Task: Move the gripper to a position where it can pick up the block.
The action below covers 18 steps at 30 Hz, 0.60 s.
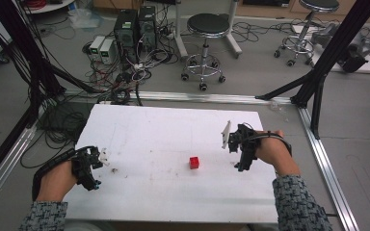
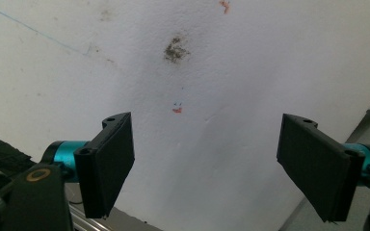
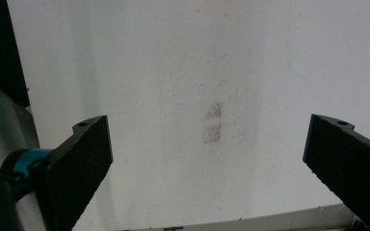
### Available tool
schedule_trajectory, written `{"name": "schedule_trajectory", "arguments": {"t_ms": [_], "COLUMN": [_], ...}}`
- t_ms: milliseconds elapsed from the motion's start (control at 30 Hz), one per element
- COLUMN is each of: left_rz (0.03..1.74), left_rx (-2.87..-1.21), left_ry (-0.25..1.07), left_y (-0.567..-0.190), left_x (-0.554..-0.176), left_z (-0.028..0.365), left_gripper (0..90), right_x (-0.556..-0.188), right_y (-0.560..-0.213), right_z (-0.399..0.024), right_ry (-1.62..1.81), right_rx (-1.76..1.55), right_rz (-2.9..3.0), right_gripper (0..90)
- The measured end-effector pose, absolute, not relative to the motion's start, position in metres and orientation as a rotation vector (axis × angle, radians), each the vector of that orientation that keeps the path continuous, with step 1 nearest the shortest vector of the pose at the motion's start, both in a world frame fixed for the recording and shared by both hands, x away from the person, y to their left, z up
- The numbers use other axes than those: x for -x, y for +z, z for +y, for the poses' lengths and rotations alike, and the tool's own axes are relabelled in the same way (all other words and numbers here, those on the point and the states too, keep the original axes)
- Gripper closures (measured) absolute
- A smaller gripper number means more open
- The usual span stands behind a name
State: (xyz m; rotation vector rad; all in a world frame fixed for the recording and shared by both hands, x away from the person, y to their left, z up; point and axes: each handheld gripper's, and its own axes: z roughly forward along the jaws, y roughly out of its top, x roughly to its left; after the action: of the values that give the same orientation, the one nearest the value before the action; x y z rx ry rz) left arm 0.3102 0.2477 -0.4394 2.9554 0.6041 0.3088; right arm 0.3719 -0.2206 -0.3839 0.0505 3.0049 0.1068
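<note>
- We take the red cube as our landmark: it sits alone on the white counter, a little toward the person's edge from the middle.
- Left of the cube, well apart from it, we see the left gripper near the counter's left edge, held by the left hand.
- In the left gripper view, we see that gripper's black fingers spread wide, with nothing between them but bare counter.
- A dark smudge and a small red fleck mark the counter ahead of those fingers; in the high view the smudge lies between the left gripper and the cube.
- Right of the cube, and nearer to it than the left gripper is, we see the right gripper, held by the right hand, with a white plate standing up at its far side.
- In the right gripper view, we see its fingers likewise spread wide and empty, over a faint brownish stain on the counter.
- Both forearms wear patterned grey sleeves and enter from the edge nearest the person.
- Beyond the counter from the cube, on the floor, we see a black stool, two computer towers and tangled cables.
</note>
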Motion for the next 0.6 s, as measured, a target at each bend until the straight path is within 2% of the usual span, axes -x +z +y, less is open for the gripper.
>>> {"name": "schedule_trajectory", "arguments": {"t_ms": [600], "left_rz": [0.62], "left_rx": [-2.942], "left_ry": [0.293], "left_y": [-0.44], "left_x": [-0.311], "left_z": [0.251], "left_gripper": [21.3], "right_x": [-0.393], "right_y": [-0.411], "right_z": [-0.159], "right_ry": [0.156], "right_rx": [0.132], "right_rz": [3.032], "right_gripper": [2.5]}}
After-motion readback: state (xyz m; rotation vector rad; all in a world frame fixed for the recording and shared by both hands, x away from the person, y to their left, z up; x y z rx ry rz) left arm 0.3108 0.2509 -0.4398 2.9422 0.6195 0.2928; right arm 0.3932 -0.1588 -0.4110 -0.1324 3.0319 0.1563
